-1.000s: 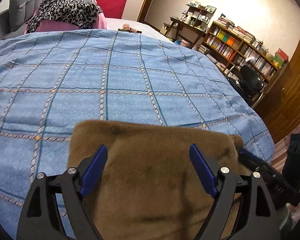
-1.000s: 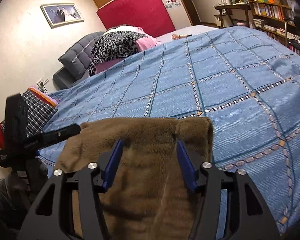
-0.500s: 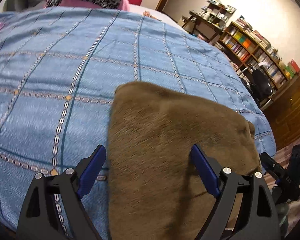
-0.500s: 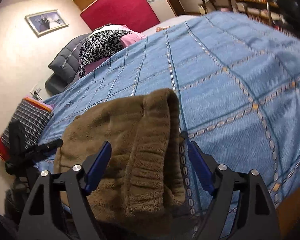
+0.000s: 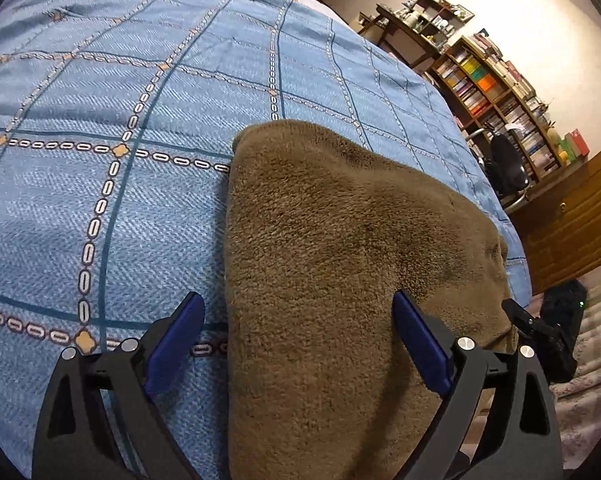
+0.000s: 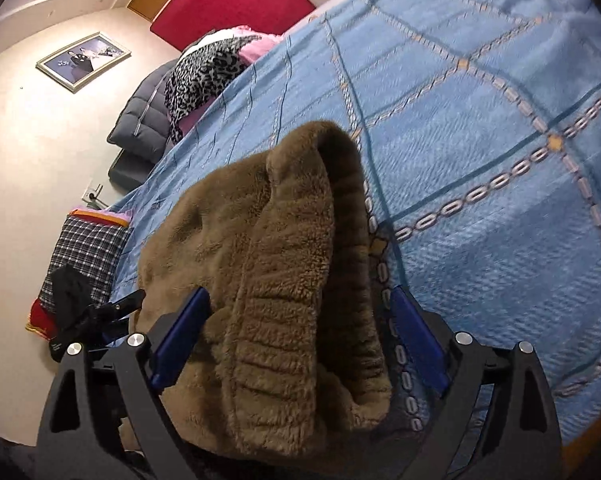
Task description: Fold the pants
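Blue bedspread [image 5: 100, 200]: brown pants [image 5: 320, 260] at near edge, far side clear.

You are facing a bed under a blue checked bedspread [image 5: 148, 184]; bookshelves [image 5: 496, 92] are lining the pale wall [image 6: 40, 152] beyond.

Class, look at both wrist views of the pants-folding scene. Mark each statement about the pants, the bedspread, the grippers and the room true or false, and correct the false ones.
1. The pants are brown and fleecy. True.
2. They lie on a plain white sheet. False: on a blue bedspread with a checked pattern.
3. The left gripper is clamped shut. False: its jaws stand wide apart, having just opened.
4. The right gripper is open over the ribbed waistband. True.
5. A bookshelf stands beyond the bed. True.
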Motion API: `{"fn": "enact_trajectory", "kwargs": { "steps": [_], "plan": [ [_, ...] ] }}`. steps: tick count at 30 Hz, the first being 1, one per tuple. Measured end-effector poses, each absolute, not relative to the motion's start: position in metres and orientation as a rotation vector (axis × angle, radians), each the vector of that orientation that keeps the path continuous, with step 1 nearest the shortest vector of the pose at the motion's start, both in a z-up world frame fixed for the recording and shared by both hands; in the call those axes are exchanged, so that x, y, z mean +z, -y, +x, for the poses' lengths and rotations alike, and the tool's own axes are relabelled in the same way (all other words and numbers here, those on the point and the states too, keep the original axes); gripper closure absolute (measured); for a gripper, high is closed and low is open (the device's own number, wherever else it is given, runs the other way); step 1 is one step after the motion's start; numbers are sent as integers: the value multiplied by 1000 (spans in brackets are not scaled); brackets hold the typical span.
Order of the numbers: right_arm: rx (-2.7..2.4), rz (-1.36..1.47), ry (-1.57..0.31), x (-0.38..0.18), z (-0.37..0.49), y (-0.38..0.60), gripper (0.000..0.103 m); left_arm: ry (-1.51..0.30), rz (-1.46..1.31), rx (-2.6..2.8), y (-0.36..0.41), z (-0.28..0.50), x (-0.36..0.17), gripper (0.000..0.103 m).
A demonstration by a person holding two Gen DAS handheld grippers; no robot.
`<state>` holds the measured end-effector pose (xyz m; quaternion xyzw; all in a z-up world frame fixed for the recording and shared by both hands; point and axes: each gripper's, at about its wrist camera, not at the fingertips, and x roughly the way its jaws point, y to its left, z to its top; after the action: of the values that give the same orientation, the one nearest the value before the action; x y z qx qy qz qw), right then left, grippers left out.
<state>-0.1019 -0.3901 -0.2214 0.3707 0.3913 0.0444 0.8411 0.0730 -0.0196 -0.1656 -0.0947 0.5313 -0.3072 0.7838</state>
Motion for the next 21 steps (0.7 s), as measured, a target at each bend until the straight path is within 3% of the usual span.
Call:
{"fn": "enact_trajectory", "kwargs": {
  "steps": [11,14,21],
  "plan": [
    [187,826,-864,-236,-88,380,11,-1195,-244,-769,22,81,-173,6],
    [195,829,-863,-236,-87,382,11,-1207,-246,-828,28,77,-170,14],
    [190,820,-864,-235,-87,383,15,-1182,-198,-816,34,70,-165,21]
  ]
}}
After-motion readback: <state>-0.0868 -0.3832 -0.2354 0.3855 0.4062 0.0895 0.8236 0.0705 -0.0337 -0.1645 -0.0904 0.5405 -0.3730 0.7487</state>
